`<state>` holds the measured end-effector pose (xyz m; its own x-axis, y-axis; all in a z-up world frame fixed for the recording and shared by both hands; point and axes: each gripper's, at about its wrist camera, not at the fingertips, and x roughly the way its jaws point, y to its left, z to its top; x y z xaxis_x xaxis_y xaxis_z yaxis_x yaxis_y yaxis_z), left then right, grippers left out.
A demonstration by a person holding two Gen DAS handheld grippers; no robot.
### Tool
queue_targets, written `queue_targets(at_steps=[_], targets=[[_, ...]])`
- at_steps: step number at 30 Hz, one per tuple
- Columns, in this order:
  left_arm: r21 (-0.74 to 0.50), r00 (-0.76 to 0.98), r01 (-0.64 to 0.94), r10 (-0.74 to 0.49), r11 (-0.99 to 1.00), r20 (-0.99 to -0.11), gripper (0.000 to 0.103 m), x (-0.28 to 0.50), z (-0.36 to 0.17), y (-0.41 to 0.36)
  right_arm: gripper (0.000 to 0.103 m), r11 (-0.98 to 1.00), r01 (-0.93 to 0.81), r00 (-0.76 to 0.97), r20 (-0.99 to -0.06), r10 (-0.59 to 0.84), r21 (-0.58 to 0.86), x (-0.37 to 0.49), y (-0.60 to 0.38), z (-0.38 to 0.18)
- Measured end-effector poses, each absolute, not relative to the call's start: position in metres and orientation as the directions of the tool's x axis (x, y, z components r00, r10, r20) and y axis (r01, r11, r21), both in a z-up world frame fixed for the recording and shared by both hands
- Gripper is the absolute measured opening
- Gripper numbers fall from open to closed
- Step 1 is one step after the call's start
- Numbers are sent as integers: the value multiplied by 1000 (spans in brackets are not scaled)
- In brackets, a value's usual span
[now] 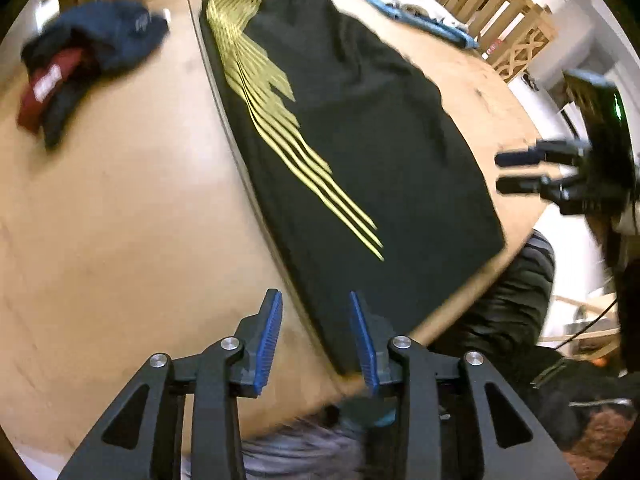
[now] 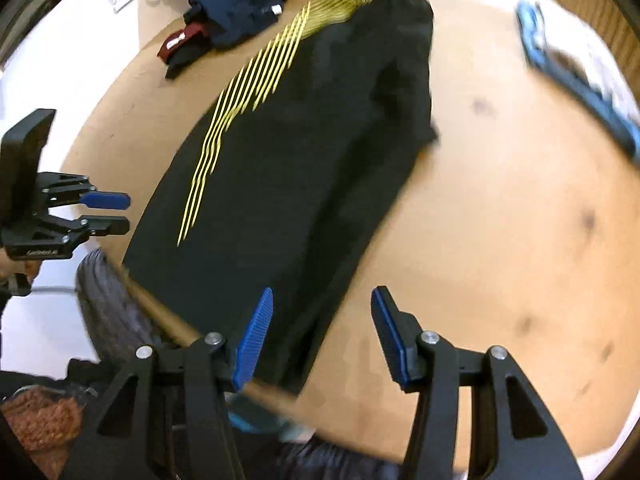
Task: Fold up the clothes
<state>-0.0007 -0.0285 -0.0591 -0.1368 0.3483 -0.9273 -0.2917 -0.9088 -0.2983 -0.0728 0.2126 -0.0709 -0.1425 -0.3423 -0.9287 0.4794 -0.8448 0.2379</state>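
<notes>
A black garment with yellow stripes (image 1: 352, 152) lies folded lengthwise on the wooden table (image 1: 120, 200); it also shows in the right wrist view (image 2: 288, 184). My left gripper (image 1: 316, 336) is open and empty, held above the garment's near corner at the table edge; it shows from outside in the right wrist view (image 2: 116, 212). My right gripper (image 2: 322, 332) is open and empty above the garment's near end; it shows in the left wrist view (image 1: 520, 172) off the garment's right side.
A pile of navy and maroon clothes (image 1: 80, 64) lies at the far left of the table, also in the right wrist view (image 2: 228, 16). A blue and white garment (image 1: 404, 4) lies at the far right (image 2: 580, 76). A wooden slatted rack (image 1: 496, 4) stands behind the table.
</notes>
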Motion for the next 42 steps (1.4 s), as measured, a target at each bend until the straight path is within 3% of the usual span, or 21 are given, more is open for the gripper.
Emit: queue_targets(at_steps=[7, 23, 24, 27, 31, 36, 42], targets=[[-306, -125, -307, 357, -901, -926, 35, 14, -68, -11, 52, -892, 361, -116, -936, -331, 270, -45, 233, -91], [-311, -146, -308, 367, -899, -919, 39, 18, -79, -2, 53, -869, 435, -135, -937, -323, 236, -18, 202, -99], [-311, -147, -306, 368, -900, -918, 40, 18, -79, -3, 52, -868, 443, -144, -937, -318, 226, -17, 201, -99], [-313, -144, -298, 366, -902, -919, 41, 17, -80, 2, 29, -864, 460, -161, -938, -308, 205, -15, 204, -97], [-304, -152, -284, 356, -909, -922, 42, 17, -72, -8, 10, -863, 432, -143, -925, -352, 262, -23, 218, -97], [-296, -132, -251, 336, -922, -933, 46, 18, -78, -13, 8, -847, 375, -97, -893, -440, 377, -31, 233, -103], [-262, -129, -282, 307, -923, -943, 47, 19, -79, 3, 8, -848, 418, -116, -907, -406, 326, -27, 225, -100]])
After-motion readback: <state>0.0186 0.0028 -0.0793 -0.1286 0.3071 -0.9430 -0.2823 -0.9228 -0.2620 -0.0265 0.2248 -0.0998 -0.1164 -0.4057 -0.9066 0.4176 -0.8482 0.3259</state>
